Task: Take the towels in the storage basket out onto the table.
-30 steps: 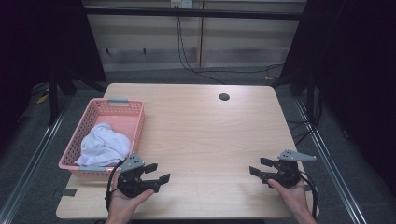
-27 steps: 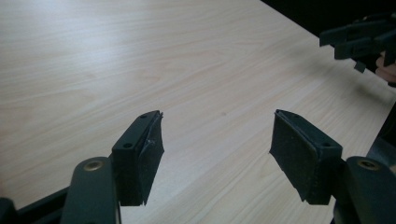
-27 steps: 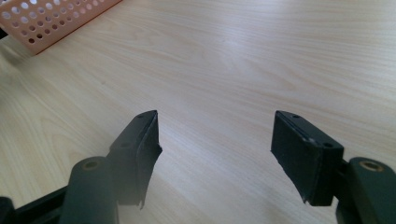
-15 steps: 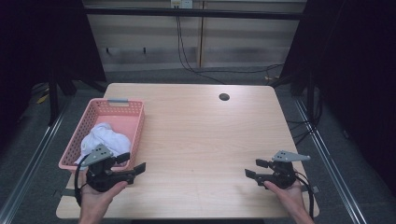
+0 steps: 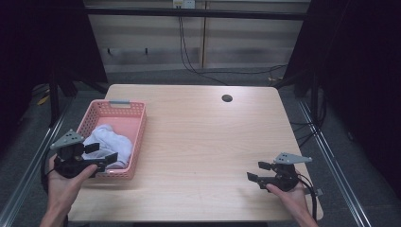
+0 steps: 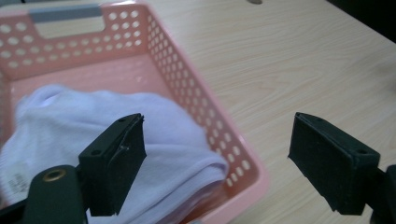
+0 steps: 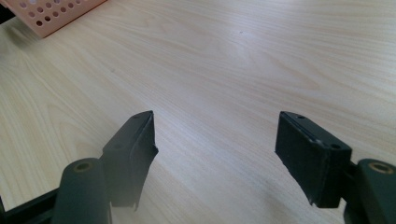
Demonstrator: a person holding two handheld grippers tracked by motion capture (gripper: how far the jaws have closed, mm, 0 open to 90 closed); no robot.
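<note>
A pink perforated basket (image 5: 138, 135) stands at the table's left side with a white cloth (image 5: 112, 143) bunched in its near half. My left gripper (image 5: 102, 152) hovers over the basket's near end, pointing right. Its jaws have just been opening and stand open with nothing gripped. In the left gripper view the cloth (image 6: 65, 121) and the basket wall (image 6: 187, 74) lie below the left gripper (image 6: 217, 140). My right gripper (image 5: 256, 171) rests near the table's front right, pointing left. Its jaws have also just opened a little wider and are open over bare wood (image 7: 215, 70).
A grey handle (image 5: 119, 101) marks the basket's far end. A dark round hole (image 5: 227, 98) sits near the table's far edge. The wooden tabletop (image 5: 203, 137) stretches between the two grippers. Dark floor and metal rails flank the table.
My left gripper has moved left and up, from the table's front edge to over the basket's near end, and its jaws have spread. The right hand has stayed in place.
</note>
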